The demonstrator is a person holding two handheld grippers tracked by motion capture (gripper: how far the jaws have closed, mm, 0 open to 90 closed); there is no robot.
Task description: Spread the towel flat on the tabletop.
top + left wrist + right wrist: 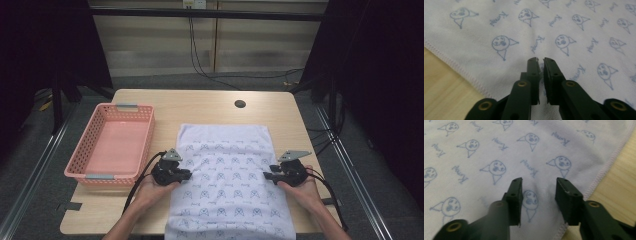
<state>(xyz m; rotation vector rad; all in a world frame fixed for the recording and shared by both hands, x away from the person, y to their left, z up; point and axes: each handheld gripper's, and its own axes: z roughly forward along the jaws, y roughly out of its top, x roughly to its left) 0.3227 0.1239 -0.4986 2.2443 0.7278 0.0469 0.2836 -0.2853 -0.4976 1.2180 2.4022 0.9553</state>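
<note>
Counting left to right on the surface [210, 100]: one pink basket [112, 142], one white cloth [227, 175] with little blue faces printed on it, and two tools, one in each hand. The basket sits at the left, just beside the cloth. The cloth lies flat in the middle and hangs over the near edge. Left tool [189, 174] is over the cloth's left edge, jaws almost closed with just a thin slit between them, nothing pinched as far as I can see. Right tool [266, 175] is over the right edge, jaws spread fairly wide, nothing between them, cloth right below.
</note>
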